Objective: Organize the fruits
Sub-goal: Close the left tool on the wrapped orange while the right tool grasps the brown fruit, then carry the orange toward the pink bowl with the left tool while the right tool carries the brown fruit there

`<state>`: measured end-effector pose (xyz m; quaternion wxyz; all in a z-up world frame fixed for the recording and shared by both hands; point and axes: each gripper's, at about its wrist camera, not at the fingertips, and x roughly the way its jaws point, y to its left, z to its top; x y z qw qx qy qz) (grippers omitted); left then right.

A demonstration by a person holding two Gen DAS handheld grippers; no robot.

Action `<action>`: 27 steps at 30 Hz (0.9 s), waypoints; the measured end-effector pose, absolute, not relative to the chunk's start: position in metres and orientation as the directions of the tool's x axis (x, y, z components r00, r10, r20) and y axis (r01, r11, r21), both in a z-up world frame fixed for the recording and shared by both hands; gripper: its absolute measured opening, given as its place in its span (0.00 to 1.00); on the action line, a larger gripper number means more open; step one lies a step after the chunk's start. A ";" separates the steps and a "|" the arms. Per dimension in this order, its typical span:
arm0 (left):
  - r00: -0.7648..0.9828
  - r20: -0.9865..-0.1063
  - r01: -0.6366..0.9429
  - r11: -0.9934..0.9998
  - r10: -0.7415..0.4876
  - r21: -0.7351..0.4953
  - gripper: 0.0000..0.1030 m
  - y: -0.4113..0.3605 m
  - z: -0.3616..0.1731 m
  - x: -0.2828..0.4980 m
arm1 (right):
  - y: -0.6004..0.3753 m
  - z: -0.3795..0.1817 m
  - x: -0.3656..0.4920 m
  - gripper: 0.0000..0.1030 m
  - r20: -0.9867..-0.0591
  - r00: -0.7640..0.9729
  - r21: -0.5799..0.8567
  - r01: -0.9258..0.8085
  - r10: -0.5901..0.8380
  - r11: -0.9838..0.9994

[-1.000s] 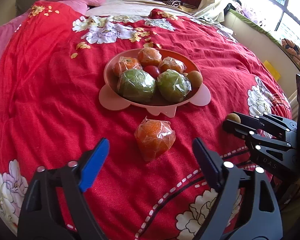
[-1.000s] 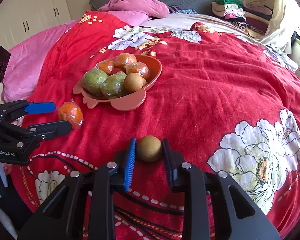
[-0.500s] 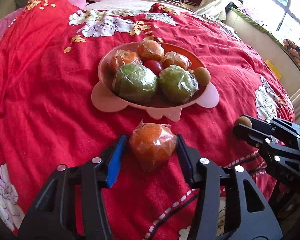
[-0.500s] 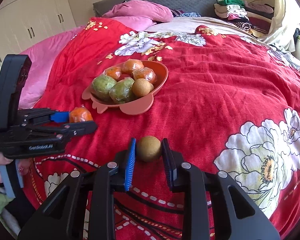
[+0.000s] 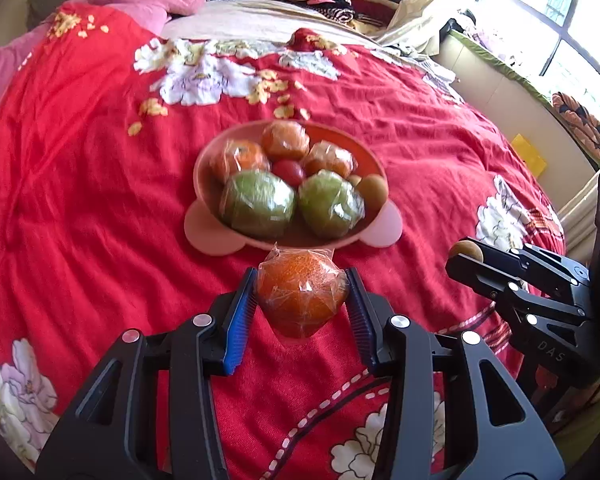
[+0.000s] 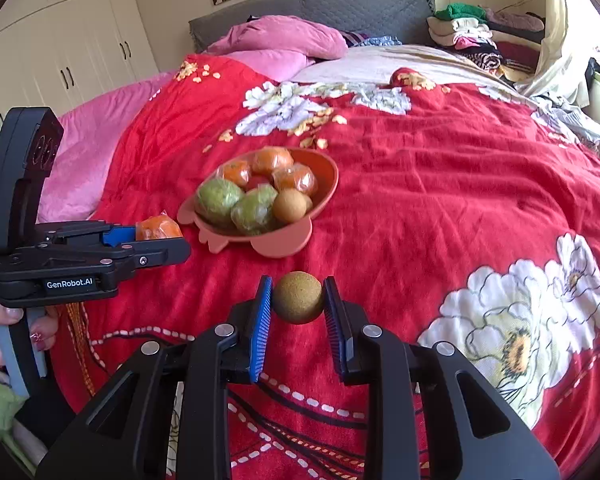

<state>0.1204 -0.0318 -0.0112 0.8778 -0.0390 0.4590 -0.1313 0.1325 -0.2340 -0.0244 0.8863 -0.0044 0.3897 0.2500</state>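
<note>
My left gripper (image 5: 302, 298) is shut on a plastic-wrapped orange (image 5: 302, 294) and holds it above the red bedspread, just in front of the pink fruit bowl (image 5: 374, 160). My right gripper (image 6: 298, 298) is shut on a round brown fruit (image 6: 298, 297), also lifted, short of the bowl (image 6: 328, 178). The bowl holds two wrapped green fruits (image 5: 258, 204), several wrapped oranges, a small red fruit and brown fruits. The left gripper with its orange (image 6: 158, 229) shows in the right wrist view; the right gripper with the brown fruit (image 5: 465, 250) shows at the right of the left wrist view.
The bowl sits mid-bed on a red floral bedspread (image 5: 80, 200). Pink pillows (image 6: 276, 38) and a grey headboard are at the far end. A pile of folded clothes (image 6: 472, 34) lies at the back right. White wardrobes (image 6: 68, 52) stand left; a window is right.
My left gripper closed on the wrapped orange and lifted it off the bedspread toward the bowl. My right gripper kept its hold on the brown fruit and rose a little.
</note>
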 end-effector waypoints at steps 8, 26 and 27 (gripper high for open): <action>0.562 -0.782 0.206 0.961 -0.269 -0.183 0.35 -0.037 0.004 0.132 | -0.237 -0.007 0.137 0.24 -0.674 0.593 0.183 -0.443 0.440 0.878; 0.566 -0.776 0.233 0.957 -0.279 -0.175 0.35 -0.052 0.017 0.160 | -0.241 0.023 0.163 0.24 -0.630 0.635 0.186 -0.435 0.447 0.881; 0.565 -0.777 0.233 0.957 -0.278 -0.173 0.35 -0.052 0.017 0.161 | -0.240 0.023 0.166 0.24 -0.630 0.636 0.185 -0.436 0.447 0.881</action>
